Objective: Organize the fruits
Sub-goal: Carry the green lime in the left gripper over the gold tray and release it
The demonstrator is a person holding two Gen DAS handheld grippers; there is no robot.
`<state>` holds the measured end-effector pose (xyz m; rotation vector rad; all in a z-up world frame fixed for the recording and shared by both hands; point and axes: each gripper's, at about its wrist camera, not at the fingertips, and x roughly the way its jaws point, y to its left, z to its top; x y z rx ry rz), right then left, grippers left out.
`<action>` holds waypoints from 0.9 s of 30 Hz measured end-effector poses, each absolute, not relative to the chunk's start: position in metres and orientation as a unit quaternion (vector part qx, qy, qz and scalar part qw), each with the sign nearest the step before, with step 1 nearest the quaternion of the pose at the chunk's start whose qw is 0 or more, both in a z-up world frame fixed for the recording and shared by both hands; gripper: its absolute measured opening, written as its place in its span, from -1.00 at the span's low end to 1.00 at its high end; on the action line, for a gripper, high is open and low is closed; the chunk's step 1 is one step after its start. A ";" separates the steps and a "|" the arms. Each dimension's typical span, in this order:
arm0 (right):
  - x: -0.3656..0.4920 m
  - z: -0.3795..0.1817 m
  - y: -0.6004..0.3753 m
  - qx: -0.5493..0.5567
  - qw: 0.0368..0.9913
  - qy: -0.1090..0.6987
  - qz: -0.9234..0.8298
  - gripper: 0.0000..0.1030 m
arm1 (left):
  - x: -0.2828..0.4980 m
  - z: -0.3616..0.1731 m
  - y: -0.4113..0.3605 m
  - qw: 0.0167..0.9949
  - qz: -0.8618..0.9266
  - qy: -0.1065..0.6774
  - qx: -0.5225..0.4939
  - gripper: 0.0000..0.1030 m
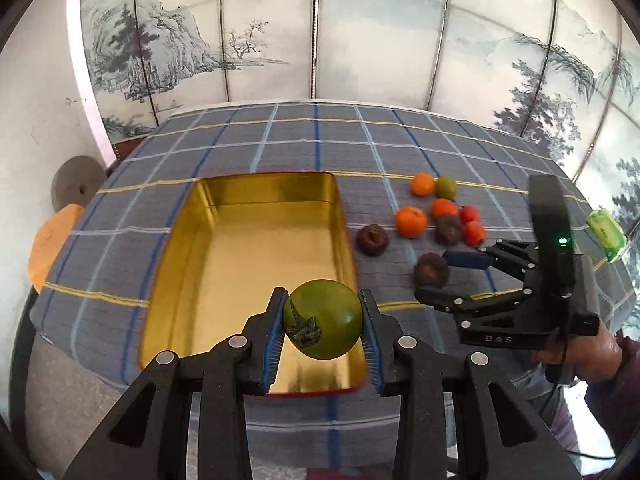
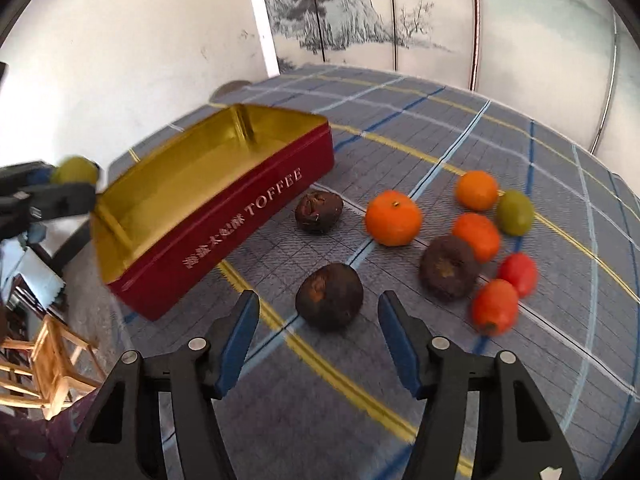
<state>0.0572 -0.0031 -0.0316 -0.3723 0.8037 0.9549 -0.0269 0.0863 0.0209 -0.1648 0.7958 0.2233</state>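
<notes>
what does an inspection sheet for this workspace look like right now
surface: checked cloth over a table
job's things: tin holds nothing; nine fruits loose on the cloth
clutter: green packet at the cloth's edge
grippers: left gripper shut on a green fruit above the tin; right gripper open around a dark fruit
cables: thin cable below the hand
surroundings: painted screen, wooden chair

The left tool [image 1: 323, 322] is clamped and tilted downward; the right tool [image 2: 318, 330] gapes, angled down.
</notes>
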 end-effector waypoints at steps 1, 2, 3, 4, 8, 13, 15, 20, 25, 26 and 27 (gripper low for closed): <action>0.060 -0.036 0.002 -0.174 0.793 0.383 0.440 0.03 | -0.025 0.022 0.089 0.916 0.109 0.379 -0.074 -0.30; 0.064 -0.040 0.005 -0.169 0.790 0.395 0.438 -0.25 | -0.022 0.022 0.094 0.916 0.114 0.379 -0.068 -0.30; 0.065 -0.043 0.005 -0.164 0.788 0.400 0.437 -0.35 | -0.019 0.022 0.100 0.918 0.114 0.374 -0.069 -0.30; 0.067 -0.043 0.004 -0.162 0.790 0.396 0.438 -0.35 | -0.015 0.019 0.103 0.914 0.117 0.383 -0.071 -0.30; 0.062 -0.046 0.003 -0.174 0.796 0.381 0.437 -0.37 | 0.004 0.016 0.122 0.913 0.141 0.380 -0.037 -0.29; 0.062 -0.047 -0.001 -0.163 0.804 0.374 0.433 -0.37 | 0.036 -0.004 0.148 0.900 0.165 0.402 -0.020 -0.29; 0.060 -0.047 -0.001 -0.161 0.808 0.370 0.429 -0.37 | 0.046 -0.007 0.156 0.895 0.169 0.412 -0.010 -0.29; 0.056 -0.046 -0.002 -0.160 0.813 0.363 0.427 -0.37 | 0.070 -0.015 0.174 0.880 0.181 0.439 0.001 -0.28; 0.057 -0.047 -0.002 -0.159 0.812 0.364 0.427 -0.37 | 0.089 -0.015 0.189 0.869 0.196 0.454 -0.002 -0.28; 0.057 -0.047 -0.002 -0.159 0.812 0.364 0.427 -0.37 | 0.093 -0.013 0.190 0.864 0.202 0.461 0.002 -0.28; 0.057 -0.047 -0.002 -0.159 0.812 0.364 0.427 -0.37 | 0.096 -0.014 0.191 0.861 0.206 0.464 0.003 -0.27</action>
